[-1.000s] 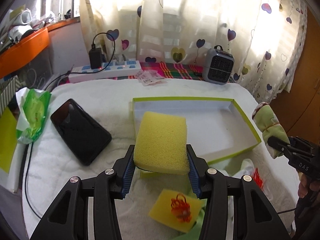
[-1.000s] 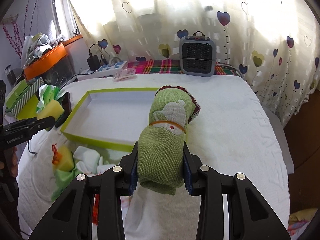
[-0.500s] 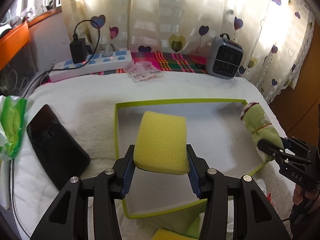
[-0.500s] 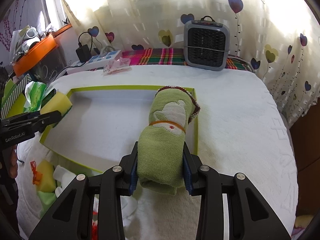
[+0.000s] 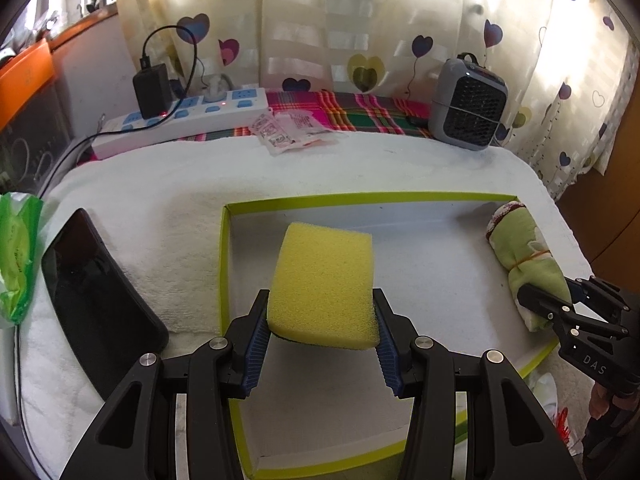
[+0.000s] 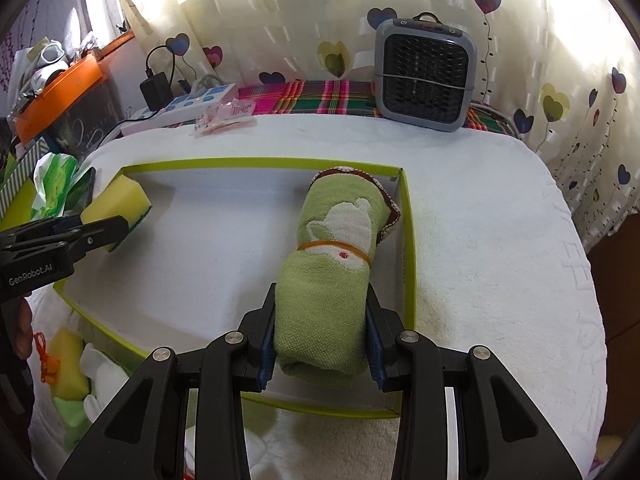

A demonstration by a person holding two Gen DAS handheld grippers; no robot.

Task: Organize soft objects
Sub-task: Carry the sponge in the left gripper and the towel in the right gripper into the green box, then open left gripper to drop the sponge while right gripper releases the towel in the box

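My left gripper is shut on a yellow sponge, held over the left part of a shallow white box with a lime-green rim. My right gripper is shut on a rolled green towel bound with an orange rubber band, over the right end of the same box. In the left wrist view the towel and right gripper show at the box's right side. In the right wrist view the sponge and the left gripper show at the box's left end.
A black phone lies left of the box on the white towel-covered table. A green tissue pack, a power strip, sachets and a small grey heater stand around. More soft items lie near the box's front left corner.
Both grippers have moved forward and down over the box with their loads. The box looms larger, and the loose items in front of it have slid out of the left wrist view.
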